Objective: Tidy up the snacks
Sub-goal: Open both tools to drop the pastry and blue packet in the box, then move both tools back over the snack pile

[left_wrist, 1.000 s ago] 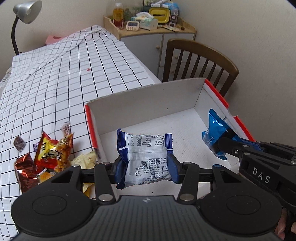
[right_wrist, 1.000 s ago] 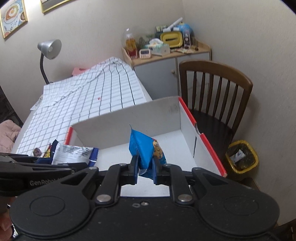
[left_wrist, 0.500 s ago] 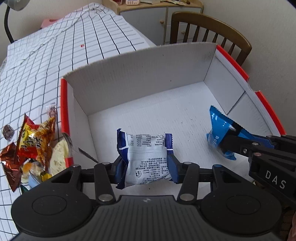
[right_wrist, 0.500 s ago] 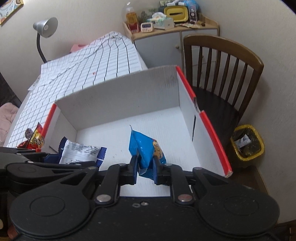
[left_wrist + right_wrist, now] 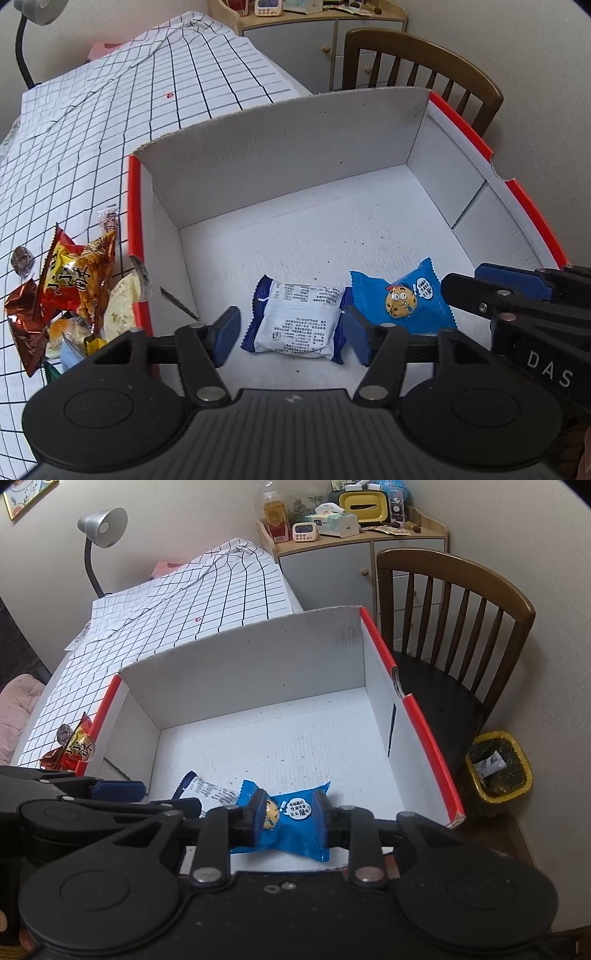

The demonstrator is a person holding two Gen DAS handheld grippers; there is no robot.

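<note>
A white cardboard box with red edges (image 5: 280,166) (image 5: 240,679) sits on the checked tablecloth. A white-and-navy snack packet (image 5: 299,321) (image 5: 210,792) lies flat on the box floor. My left gripper (image 5: 291,334) straddles it with its jaws opening and both pads clear of the wrapper. Right beside that packet lies a blue cookie packet (image 5: 406,299) (image 5: 295,819), face up. My right gripper (image 5: 288,816) is over it, jaws opening, and the packet rests on the floor between the pads rather than being held up.
A heap of loose snack packets (image 5: 74,280) (image 5: 74,749) lies on the cloth left of the box. A wooden chair (image 5: 461,635) stands to the right, with a yellow waste bin (image 5: 498,768) below it. A cabinet (image 5: 351,554) and a desk lamp (image 5: 103,528) are behind.
Both grippers came down into the box and their jaws spread. The white packet and the blue packet were let go; the blue one dropped from standing on edge to lying flat.
</note>
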